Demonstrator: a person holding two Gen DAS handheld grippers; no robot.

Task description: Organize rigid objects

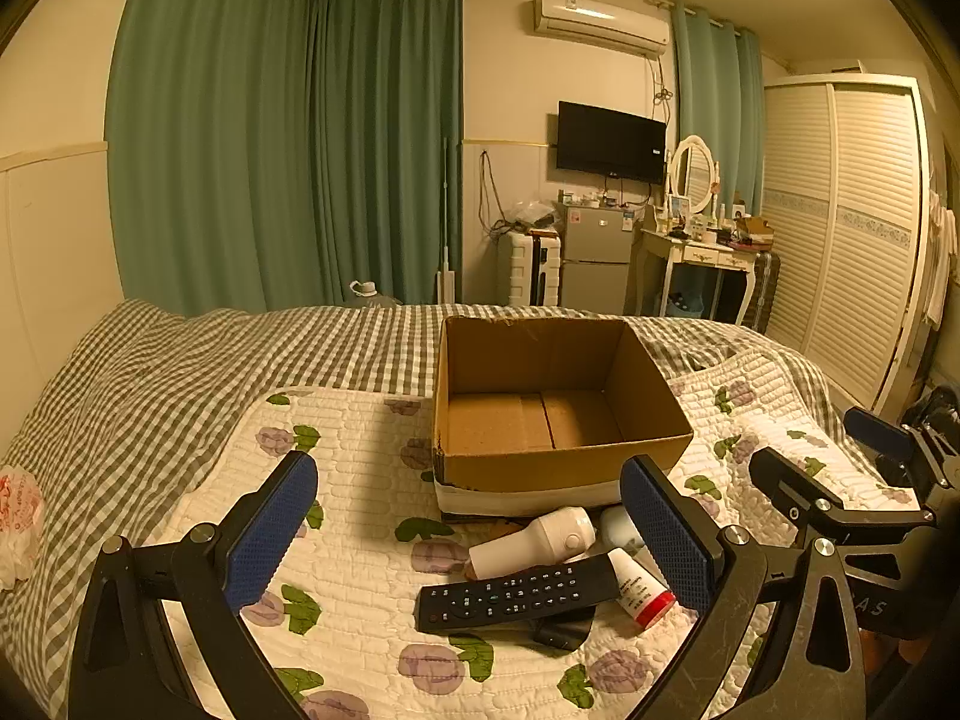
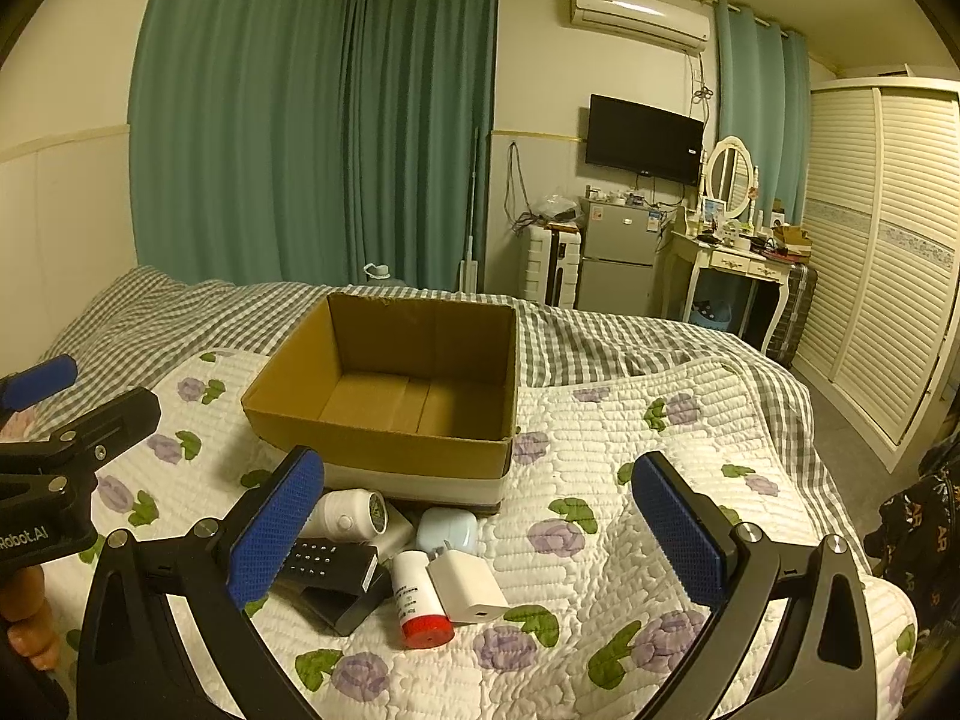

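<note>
An open, empty cardboard box [image 1: 564, 462] [image 2: 384, 438] stands on the flowered quilt. In front of it lies a small pile: a black remote [image 1: 516, 594] [image 2: 327, 561], a white lint-shaver-like device [image 1: 534, 540] [image 2: 351, 513], a white tube with a red cap [image 1: 639, 588] [image 2: 417, 600], a white charger [image 2: 468, 588], a pale blue earbud case [image 2: 447, 531] and a black box [image 2: 345, 603]. My left gripper [image 1: 474, 528] is open above the pile. My right gripper [image 2: 480, 534] is open above the pile's right side. Both are empty.
The flowered quilt [image 2: 630, 516] lies over a checked bed cover [image 1: 150, 372]. A crumpled plastic bag [image 1: 18, 516] lies at the bed's left edge. Beyond the bed stand a fridge [image 1: 597, 258], a dressing table [image 1: 708, 252] and a wardrobe [image 1: 852, 228].
</note>
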